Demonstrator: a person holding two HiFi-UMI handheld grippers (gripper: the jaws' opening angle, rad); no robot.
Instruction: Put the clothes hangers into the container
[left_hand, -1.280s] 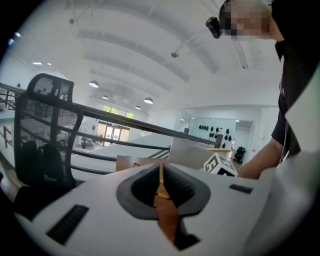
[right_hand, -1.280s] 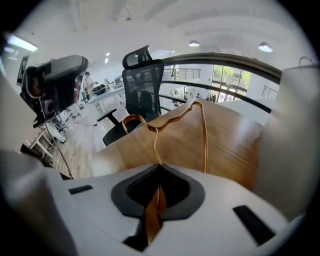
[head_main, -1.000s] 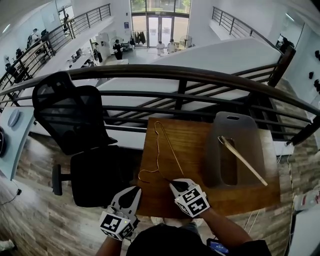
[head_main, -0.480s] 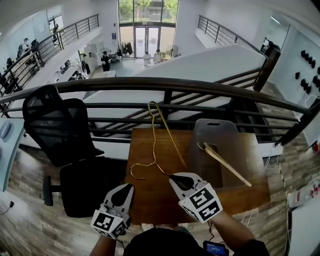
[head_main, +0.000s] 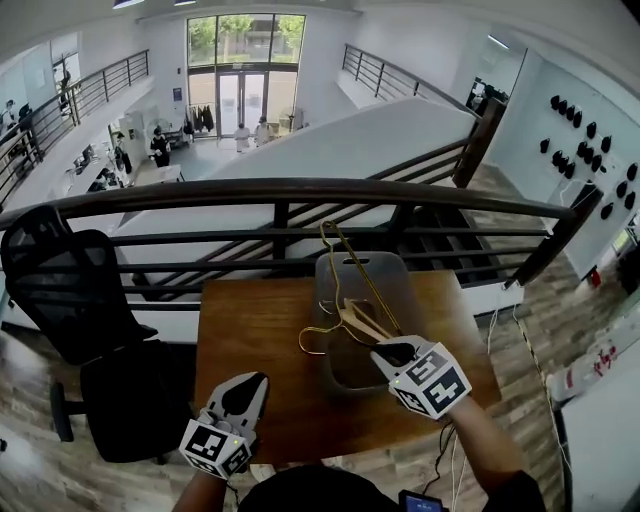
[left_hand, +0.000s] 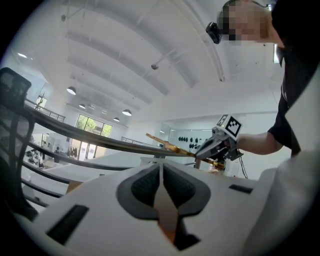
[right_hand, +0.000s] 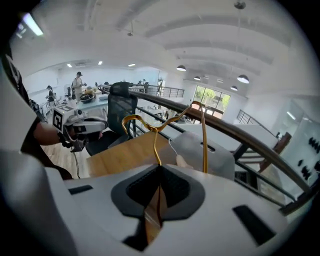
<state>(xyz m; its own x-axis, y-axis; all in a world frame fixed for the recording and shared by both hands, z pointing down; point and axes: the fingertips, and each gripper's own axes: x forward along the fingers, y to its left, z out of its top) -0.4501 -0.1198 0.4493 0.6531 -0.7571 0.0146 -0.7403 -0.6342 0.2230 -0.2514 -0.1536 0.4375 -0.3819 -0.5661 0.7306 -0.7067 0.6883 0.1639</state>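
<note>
The right gripper (head_main: 387, 351), centre frame, clamps a thin gold wire hanger (head_main: 365, 284) above the grey plastic container (head_main: 402, 300); the left gripper (head_main: 249, 382), lower left, is closed and empty.

A wooden desk (head_main: 250, 340) stands against a dark metal railing (head_main: 300, 188) at the edge of an upper floor. Just left of the desk is a black mesh office chair (head_main: 60, 290) on wood-plank flooring (head_main: 35, 470). Beyond the railing — well below — a bright hall holds several people (head_main: 158, 146) near tall glass doors (head_main: 240, 100). Small black objects (head_main: 590, 130) dot the white right-hand wall.
</note>
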